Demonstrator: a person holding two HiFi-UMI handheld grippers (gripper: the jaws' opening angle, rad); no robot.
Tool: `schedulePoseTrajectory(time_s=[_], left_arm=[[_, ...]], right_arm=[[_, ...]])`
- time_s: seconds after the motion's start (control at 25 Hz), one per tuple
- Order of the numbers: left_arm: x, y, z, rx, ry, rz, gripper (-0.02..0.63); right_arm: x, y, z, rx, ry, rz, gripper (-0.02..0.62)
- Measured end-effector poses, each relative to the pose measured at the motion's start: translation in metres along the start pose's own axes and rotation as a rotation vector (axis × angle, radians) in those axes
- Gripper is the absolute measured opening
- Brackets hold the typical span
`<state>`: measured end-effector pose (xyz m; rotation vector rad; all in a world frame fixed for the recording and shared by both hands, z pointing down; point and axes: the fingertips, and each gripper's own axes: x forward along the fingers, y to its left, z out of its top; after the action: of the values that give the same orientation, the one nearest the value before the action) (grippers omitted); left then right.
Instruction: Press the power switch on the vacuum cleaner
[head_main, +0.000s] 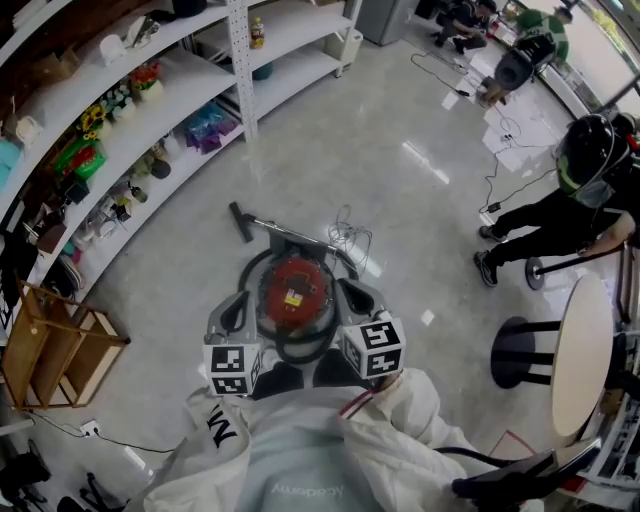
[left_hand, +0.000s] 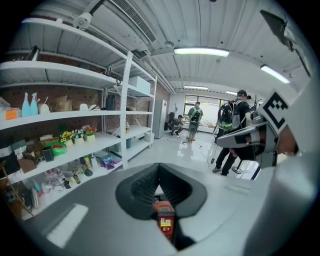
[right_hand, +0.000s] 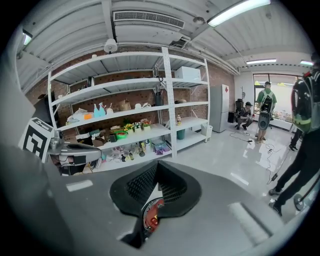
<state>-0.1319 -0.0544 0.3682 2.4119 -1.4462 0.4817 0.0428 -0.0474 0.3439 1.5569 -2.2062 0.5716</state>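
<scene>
While left gripper (left_hand: 159, 170) and right gripper (right_hand: 157, 169) hover closed, vacuum cleaner (head_main: 283, 276) label (head_main: 293, 298) (yellow) is illegible.

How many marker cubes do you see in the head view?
2: the left cube sits below-left of the vacuum, and the right cube sits below-right of it. None seems hidden.

glossy floor (head_main: 400, 200), shiny red plastic vac (head_main: 293, 290), wood crate (head_main: 55, 350)

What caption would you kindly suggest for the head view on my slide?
Left gripper and right gripper poised over the red vacuum cleaner on the floor.
</scene>
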Motion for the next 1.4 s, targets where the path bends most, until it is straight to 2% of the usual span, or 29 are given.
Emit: schedulePoseTrajectory(time_s=[0.2, 0.52, 0.8, 1.4], left_arm=[[-0.003, 0.003, 0.001, 0.004, -0.002, -0.018, 0.000], [-0.024, -0.012, 0.008, 0.023, -0.033, 0.021, 0.000], [-0.050, -0.048, 0.000, 0.040, -0.049, 0.045, 0.000], [-0.092, -0.123, -0.010, 0.085, -0.071, 0.032, 0.000]], right_arm=[[-0.010, 0.011, 0.007, -0.006, -0.023, -0.010, 0.000], [-0.030, 0.017, 0.005, -0.016, -0.058, 0.031, 0.000], [-0.073, 0.009, -0.014, -0.007, -0.097, 0.045, 0.000], [-0.147, -0.001, -0.052, 0.012, -0.137, 0.051, 0.000]])
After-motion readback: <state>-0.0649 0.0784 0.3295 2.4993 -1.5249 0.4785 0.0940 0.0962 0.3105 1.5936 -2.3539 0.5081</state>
